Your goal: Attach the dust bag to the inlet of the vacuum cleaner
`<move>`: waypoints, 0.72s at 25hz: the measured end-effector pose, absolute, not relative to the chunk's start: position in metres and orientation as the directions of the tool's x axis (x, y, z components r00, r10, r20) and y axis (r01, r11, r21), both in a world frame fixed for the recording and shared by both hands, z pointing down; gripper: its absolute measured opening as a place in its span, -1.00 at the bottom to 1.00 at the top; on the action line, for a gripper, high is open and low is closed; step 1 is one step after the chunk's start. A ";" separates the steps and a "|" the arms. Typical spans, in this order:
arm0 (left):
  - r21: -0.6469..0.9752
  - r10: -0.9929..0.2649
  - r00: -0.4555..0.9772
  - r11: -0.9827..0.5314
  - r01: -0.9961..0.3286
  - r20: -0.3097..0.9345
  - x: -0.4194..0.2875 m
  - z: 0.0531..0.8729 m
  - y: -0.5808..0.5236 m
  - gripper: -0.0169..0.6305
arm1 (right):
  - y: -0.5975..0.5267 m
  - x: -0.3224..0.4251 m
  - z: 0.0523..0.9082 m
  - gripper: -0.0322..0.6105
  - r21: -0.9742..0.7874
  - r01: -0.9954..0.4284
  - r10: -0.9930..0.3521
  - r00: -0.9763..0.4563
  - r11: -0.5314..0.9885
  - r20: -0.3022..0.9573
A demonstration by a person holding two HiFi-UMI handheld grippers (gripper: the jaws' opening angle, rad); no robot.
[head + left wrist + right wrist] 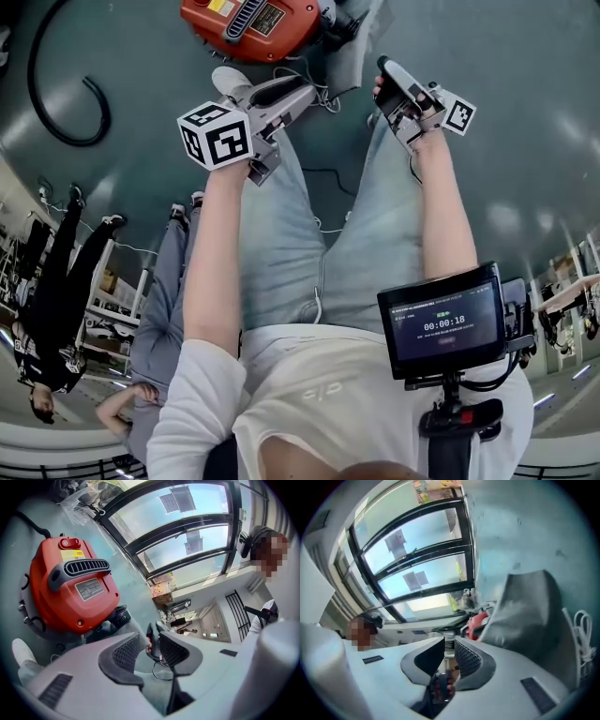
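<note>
A lab-like hall — tall windows (187,531), grey floor (525,112), work tables (574,289), bystanders (56,281).

Your right gripper (449,640): jaws narrowly apart, nothing between them. Just past your claw's tips: red vacuum cleaner (474,623). Right of claw: grey dust bag (529,611), white cord (581,625). Above: black-framed window (417,559).

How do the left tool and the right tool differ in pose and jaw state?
The left tool tilts down toward the red vacuum cleaner; the right tool points higher, at the windows. The left tool's jaws stand wider apart; the right tool's leave a narrow gap. Both hold nothing.
</note>
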State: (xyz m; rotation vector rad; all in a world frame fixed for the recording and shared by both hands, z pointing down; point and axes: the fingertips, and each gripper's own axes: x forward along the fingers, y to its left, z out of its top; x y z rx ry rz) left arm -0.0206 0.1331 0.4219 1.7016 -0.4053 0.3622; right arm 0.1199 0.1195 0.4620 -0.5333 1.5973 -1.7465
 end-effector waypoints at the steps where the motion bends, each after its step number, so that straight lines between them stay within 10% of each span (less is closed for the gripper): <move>1: 0.875 -0.063 0.888 -0.151 -0.460 0.456 -0.020 0.421 0.132 -0.53 | 0.112 0.122 0.479 -0.68 -0.986 0.165 -0.735 -0.673 -0.037 -0.085; 13: 0.873 -0.060 0.885 -0.148 -0.466 0.462 -0.020 0.417 0.126 -0.53 | 0.127 0.048 0.542 -0.68 -0.962 -0.067 -0.506 -0.840 -0.263 0.197; 18: 0.873 -0.056 0.884 -0.135 -0.468 0.465 -0.024 0.420 0.127 -0.53 | 0.107 0.088 0.490 -0.68 -0.978 0.151 -0.677 -0.736 -0.145 -0.013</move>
